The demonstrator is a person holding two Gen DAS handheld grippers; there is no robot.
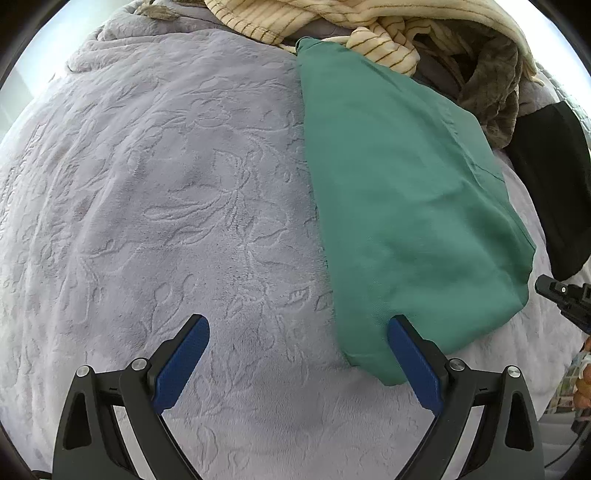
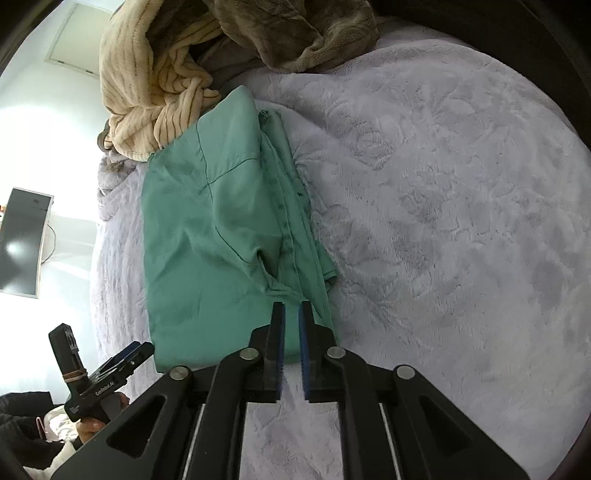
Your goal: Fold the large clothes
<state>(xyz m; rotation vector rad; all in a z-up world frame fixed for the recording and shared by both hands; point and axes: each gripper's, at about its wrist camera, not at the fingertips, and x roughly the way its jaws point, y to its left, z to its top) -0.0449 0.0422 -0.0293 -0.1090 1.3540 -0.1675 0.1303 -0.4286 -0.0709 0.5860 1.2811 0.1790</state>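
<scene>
The green garment (image 2: 221, 236) is seen folded into a long flat bundle on the pale embossed blanket (image 2: 443, 221), its button strip along the three-o'clock edge, with a cream striped throw (image 2: 147, 92) and a brown fleece (image 2: 295, 33) heaped at its twelve-o'clock end. The right gripper (image 2: 291, 314) is held over the garment's six-o'clock edge, jaws parted by a narrow slot, nothing pinched. The left gripper (image 1: 299, 328) is spread wide and released, one blue pad (image 1: 410, 358) over the garment's near corner.

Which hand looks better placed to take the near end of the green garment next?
Probably the right tool: its nearly closed fingers sit over the green garment's near hem. The left tool is wide open, mostly over blanket.
</scene>
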